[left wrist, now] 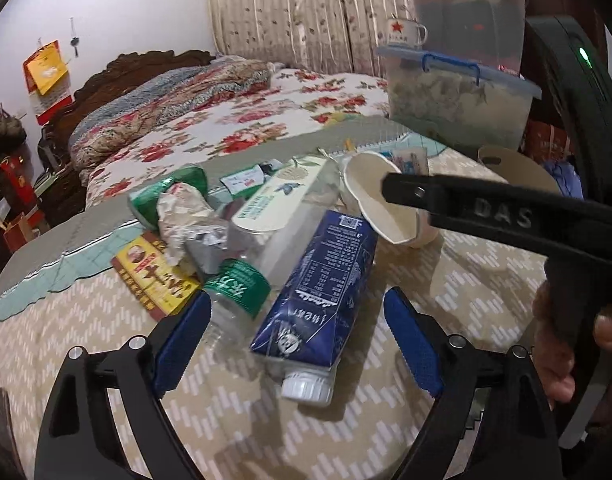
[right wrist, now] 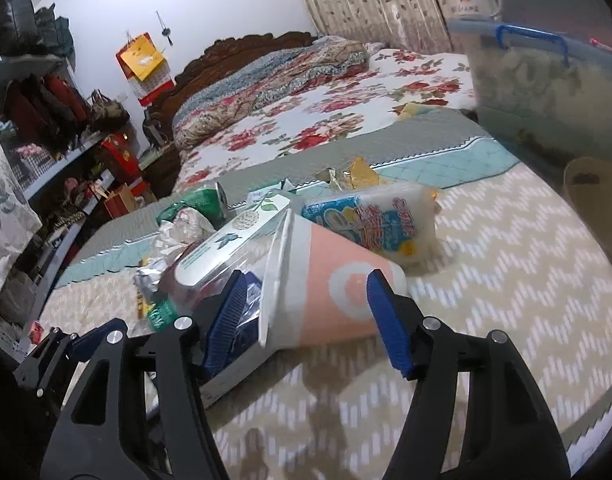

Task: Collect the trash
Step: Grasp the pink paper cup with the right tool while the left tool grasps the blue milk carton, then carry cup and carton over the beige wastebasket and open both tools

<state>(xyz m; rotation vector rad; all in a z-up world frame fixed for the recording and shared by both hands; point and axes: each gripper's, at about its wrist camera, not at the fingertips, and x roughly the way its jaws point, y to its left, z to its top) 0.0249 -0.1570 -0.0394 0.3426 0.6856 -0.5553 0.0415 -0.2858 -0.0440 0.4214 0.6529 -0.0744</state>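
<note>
Trash litters the zigzag-patterned cloth (left wrist: 485,292): a blue carton (left wrist: 325,280) w/ white cap lies between the spread fingers of the left gripper (left wrist: 296,340), not yet pinched. Right gripper (right wrist: 306,320) pinches a pink paper cup (right wrist: 337,292) by its sides. Step looks like pickup; next calls for closing the left gripper on the carton. Legible: "DAS" on the right gripper's arm; carton's small print too fine to read.
</note>
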